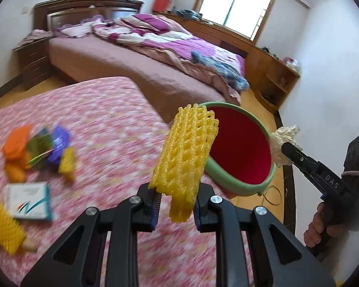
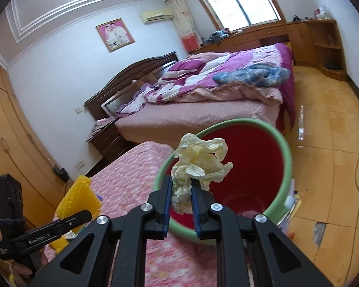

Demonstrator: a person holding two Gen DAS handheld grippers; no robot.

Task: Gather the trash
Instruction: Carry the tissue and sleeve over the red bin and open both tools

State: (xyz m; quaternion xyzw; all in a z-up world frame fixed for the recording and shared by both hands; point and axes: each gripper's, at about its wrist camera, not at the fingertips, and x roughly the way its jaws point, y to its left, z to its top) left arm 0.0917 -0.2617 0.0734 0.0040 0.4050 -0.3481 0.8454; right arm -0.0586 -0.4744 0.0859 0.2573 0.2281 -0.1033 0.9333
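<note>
- Your left tool [image 1: 175, 206] grips the yellow foam net [image 1: 185, 157], which hides part of the bin [image 1: 239, 186] rim.
- Your right tool [image 2: 182, 205] clamps the crumpled paper [image 2: 198, 162] over the bin mouth.
- Motion blurs the wrappers [image 1: 39, 149] on the pink mattress [image 1: 95, 119].

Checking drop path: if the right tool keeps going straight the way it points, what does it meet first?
Likely the bin: the right tool, shut on crumpled paper, points at its red inside. Depth unclear.

The yellow net sleeve [image 1: 184, 157] looks like soft foam with open mesh. The crumpled paper [image 2: 198, 165] is matt and creased. The bin [image 2: 281, 167] is smooth plastic. The near table cover [image 1: 95, 124] is patterned cloth.
</note>
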